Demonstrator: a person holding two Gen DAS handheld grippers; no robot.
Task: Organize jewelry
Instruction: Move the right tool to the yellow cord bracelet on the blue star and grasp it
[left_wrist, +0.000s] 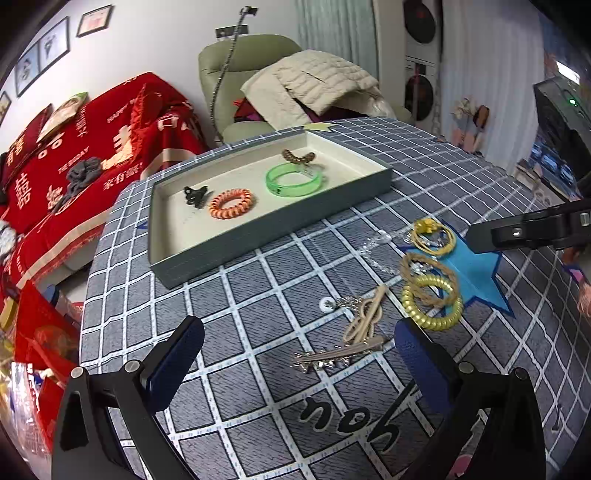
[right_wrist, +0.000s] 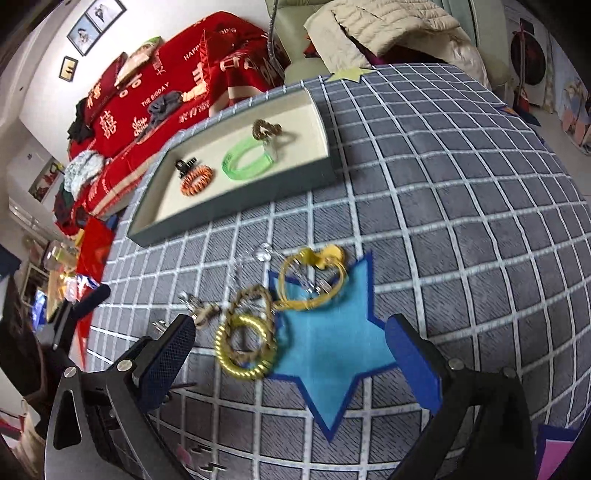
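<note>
So far, roughly half of the sorting looks done. The shallow grey cardboard tray with a cream lining (left_wrist: 373, 181) already holds four pieces: a translucent green plastic bangle (left_wrist: 294, 180) toward its three o'clock end, a brown braided hair tie (left_wrist: 298, 156) touching the bangle at twelve o'clock of it, an orange spiral coil hair tie (left_wrist: 231, 203) nearer the nine o'clock end, and a small black claw clip (left_wrist: 195, 195) just beside that coil at its nine o'clock.

Left to move is a loose cluster on the grey white-gridded tablecloth (left_wrist: 258, 424), at about four o'clock of the tray. It includes a yellow elastic band with a bow (right_wrist: 312, 278), a tan braided loop (right_wrist: 251, 317) lying over a yellow spiral coil hair tie (right_wrist: 245, 349), a clear crystal-bead strand (left_wrist: 376, 247), a beige looped hairpin (left_wrist: 364, 319) and a silvery spiked barrette (left_wrist: 332, 356). The yellow and tan pieces overlap the edge of a blue felt star (right_wrist: 332, 354).

The left gripper (left_wrist: 299, 350) stands wide and empty, with the barrette lying between its fingers but not touched. The right gripper (right_wrist: 291, 354) is likewise spread wide with nothing held, its fingers flanking the yellow coil and the star. Judging from this, each hand is lined up for a pickup that has not yet begun, and six or so items remain for the tray.
</note>
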